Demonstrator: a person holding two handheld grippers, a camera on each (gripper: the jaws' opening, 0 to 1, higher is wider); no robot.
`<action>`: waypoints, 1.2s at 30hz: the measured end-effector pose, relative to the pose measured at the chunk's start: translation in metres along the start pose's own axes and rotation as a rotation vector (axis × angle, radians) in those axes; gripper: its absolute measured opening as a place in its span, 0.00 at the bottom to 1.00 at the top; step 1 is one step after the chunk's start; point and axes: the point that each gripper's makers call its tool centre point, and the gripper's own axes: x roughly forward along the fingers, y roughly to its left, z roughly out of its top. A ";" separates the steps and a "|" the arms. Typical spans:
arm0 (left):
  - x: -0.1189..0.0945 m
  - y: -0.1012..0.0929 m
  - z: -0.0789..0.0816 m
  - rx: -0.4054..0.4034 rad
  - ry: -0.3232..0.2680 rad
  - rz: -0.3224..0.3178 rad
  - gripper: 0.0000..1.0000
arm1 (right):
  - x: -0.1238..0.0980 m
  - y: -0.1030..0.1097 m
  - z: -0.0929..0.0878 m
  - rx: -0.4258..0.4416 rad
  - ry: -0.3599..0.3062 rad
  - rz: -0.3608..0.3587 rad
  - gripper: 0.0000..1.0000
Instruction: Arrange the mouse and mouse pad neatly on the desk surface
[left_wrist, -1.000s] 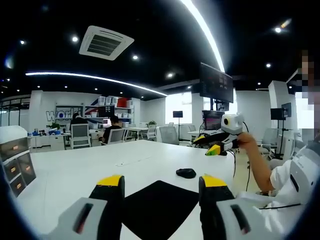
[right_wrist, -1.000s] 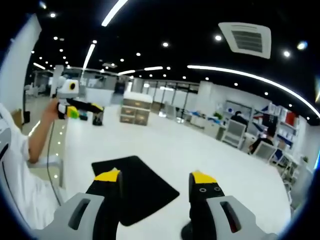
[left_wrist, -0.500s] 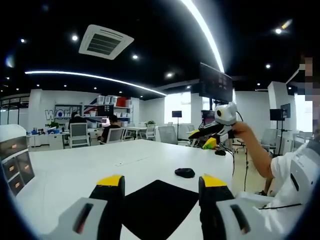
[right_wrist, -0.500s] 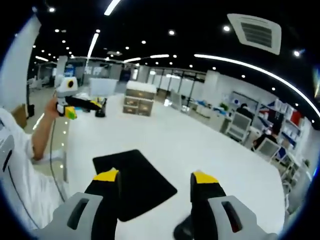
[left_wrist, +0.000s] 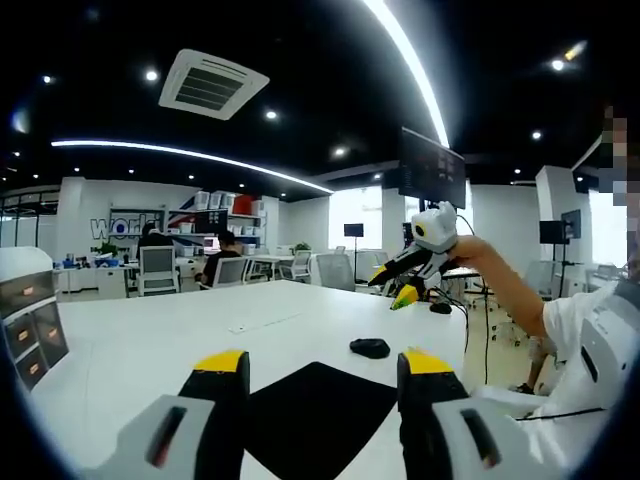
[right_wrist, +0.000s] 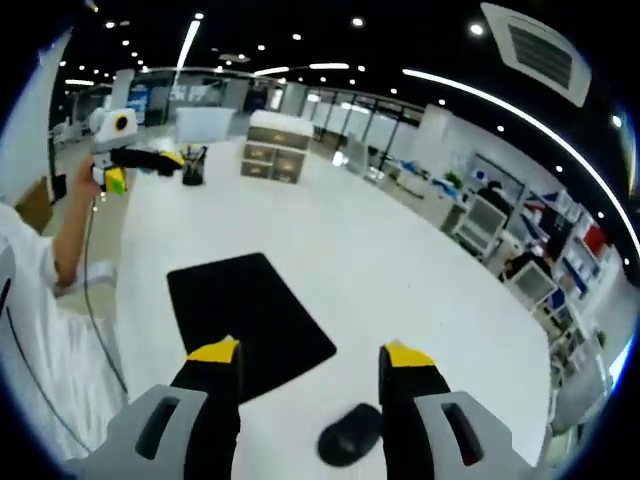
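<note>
Your left gripper (left_wrist: 322, 365) hangs above the near edge of the white desk (left_wrist: 140, 340), its two yellow-tipped jaws spread wide with nothing between them. Seen past those jaws in the left gripper view, the black mouse pad (left_wrist: 312, 410) lies flat on the desk, one corner pointing away from you, and the black mouse (left_wrist: 370, 347) sits on the bare desk just beyond the pad's far right corner, apart from it. Further right in that view your right gripper shows up raised above the desk, held in your hand (left_wrist: 470, 253), its yellow tips angled down toward the mouse's side of the desk. In the right gripper view, your right gripper (right_wrist: 311, 354) also stands with its jaws apart and holds nothing; the mouse pad (right_wrist: 245, 312) lies ahead and to the left of the jaws, while the mouse (right_wrist: 349, 434) sits low between them, near the right jaw, on the desk (right_wrist: 380, 260) beside the pad and not on it. At the far end of the desk a set of small drawers (right_wrist: 275, 157) stands, and a pen cup (right_wrist: 193, 170) stands near the left gripper held up at the view's left edge.
</note>
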 end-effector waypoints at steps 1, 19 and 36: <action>0.000 0.000 0.000 -0.001 0.001 0.001 0.60 | 0.003 -0.004 -0.004 0.008 0.017 -0.004 0.53; 0.000 0.003 -0.004 -0.005 0.006 0.009 0.60 | 0.031 -0.047 -0.066 0.059 0.347 -0.091 0.53; 0.003 0.002 -0.010 -0.010 0.019 -0.001 0.59 | 0.052 -0.081 -0.115 0.235 0.536 -0.062 0.51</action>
